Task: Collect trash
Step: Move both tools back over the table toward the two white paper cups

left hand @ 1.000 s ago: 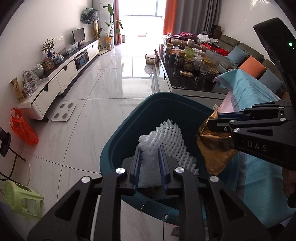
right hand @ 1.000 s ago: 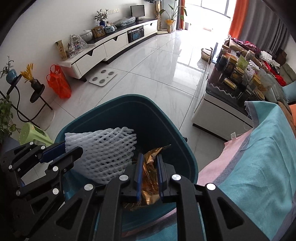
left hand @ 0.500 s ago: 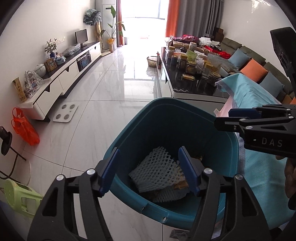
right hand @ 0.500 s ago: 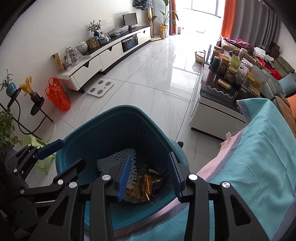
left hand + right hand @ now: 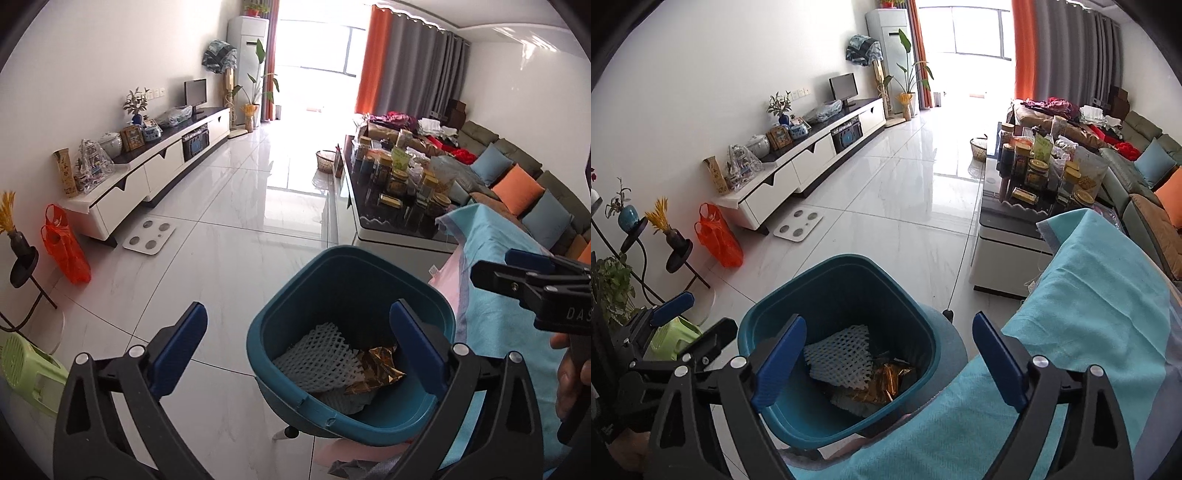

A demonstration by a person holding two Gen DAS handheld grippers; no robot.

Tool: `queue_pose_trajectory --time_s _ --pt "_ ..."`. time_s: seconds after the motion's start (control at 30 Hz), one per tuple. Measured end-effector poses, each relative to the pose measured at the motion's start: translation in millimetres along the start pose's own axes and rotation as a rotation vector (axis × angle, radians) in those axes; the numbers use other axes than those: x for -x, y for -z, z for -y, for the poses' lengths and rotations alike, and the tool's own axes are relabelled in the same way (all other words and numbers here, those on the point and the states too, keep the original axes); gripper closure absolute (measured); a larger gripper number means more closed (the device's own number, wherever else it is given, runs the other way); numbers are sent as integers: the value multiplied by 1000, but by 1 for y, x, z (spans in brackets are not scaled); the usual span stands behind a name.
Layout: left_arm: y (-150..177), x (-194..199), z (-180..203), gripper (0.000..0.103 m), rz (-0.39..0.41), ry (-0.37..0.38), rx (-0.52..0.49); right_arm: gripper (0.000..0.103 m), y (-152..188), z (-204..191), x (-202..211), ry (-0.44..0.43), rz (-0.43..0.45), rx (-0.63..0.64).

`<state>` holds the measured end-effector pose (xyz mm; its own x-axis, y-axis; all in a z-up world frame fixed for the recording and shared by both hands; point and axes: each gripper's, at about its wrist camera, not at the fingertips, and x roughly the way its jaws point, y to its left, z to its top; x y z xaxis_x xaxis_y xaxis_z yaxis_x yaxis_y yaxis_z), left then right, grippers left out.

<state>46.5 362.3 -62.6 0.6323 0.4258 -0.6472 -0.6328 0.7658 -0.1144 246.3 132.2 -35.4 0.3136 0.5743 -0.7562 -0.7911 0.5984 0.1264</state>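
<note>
A teal bin (image 5: 373, 258) (image 5: 827, 264) stands on the floor beside a turquoise-covered table (image 5: 1089, 314). Inside it lie a white foam net (image 5: 317, 358) (image 5: 838, 354) and a gold foil wrapper (image 5: 376, 365) (image 5: 886, 380). My left gripper (image 5: 295, 339) hangs above the bin, its jaws opening wide with nothing between the pads. My right gripper (image 5: 886, 354) is above the bin too, jaws opening, nothing held. The right gripper's fingers (image 5: 517, 273) show at the right edge of the left wrist view, and the left gripper's fingers (image 5: 676, 306) at the left edge of the right wrist view.
A white TV cabinet (image 5: 147, 173) lines the left wall, with an orange bag (image 5: 62, 247) and a white scale (image 5: 149, 240) on the floor by it. A green stool (image 5: 26, 369) stands near left. A coffee table (image 5: 399, 206) crowded with jars sits ahead, a sofa (image 5: 517, 177) behind it.
Both grippers let go: the foam net and the gold wrapper dropped into the bin. The jaws spread wide and both grippers rose and drew back from the bin.
</note>
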Motion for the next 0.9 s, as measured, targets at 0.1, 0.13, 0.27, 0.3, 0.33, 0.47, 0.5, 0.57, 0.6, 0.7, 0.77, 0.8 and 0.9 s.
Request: queue_pose_trajectory --time_s 0.1,0.13,0.27,0.3,0.33,0.47,0.5,0.57,0.6,0.7,0.77,0.8,0.9 --pt "-4 27 -14 6 50 -9 51 7 6 -1 18 4 43 5" --pt "-6 36 -17 6 67 -13 64 7 8 0 25 5 57 2" --pt "-14 70 -18 6 133 -1 96 7 18 2 54 2 118 -22" --pt "-15 78 -15 6 149 7 96 7 20 4 62 3 133 -29" --pt "-17 86 -11 6 163 17 93 7 24 5 70 7 148 -37" --pt "-22 117 14 6 215 64 61 7 39 13 103 25 212 -59" --pt "-23 125 22 6 226 75 52 7 43 15 111 33 227 -64" --pt "-22 139 37 6 245 104 25 7 48 20 127 53 257 -74" --pt "-21 145 46 6 252 114 13 7 51 22 135 64 273 -78" --pt "-17 162 66 6 265 156 -14 7 61 27 157 86 311 -94" --pt "-12 174 79 6 272 179 -31 7 69 32 172 113 340 -100" --pt "-9 179 86 6 274 191 -41 7 73 34 178 119 351 -109" --pt "-4 192 104 6 280 222 -71 7 88 43 195 151 378 -135"
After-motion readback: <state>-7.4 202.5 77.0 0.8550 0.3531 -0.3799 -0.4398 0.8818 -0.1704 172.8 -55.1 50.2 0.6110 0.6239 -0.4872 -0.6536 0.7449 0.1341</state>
